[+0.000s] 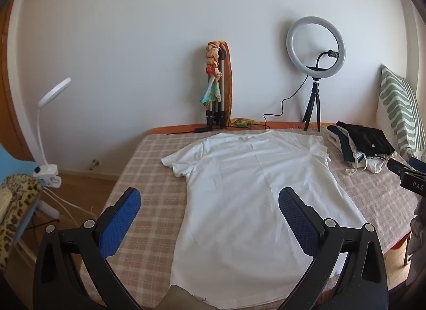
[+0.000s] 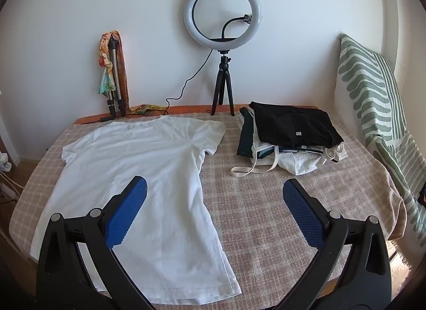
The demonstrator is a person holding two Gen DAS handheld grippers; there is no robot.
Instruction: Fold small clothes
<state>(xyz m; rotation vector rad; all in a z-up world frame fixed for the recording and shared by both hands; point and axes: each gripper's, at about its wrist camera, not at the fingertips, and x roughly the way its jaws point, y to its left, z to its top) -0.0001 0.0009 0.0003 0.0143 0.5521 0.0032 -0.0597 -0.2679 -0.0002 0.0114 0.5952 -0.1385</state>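
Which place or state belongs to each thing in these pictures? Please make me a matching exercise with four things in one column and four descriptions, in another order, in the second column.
Things:
1. white T-shirt
2. ring light
3. black garment
4. striped cushion

Descriptions:
A. leans upright at the right edge of the bed
B. lies spread flat on the checked cover
C. stands on a small tripod by the wall
D. lies on top of a pile of clothes

Pairs: 1-B, 2-C, 3-D, 4-A
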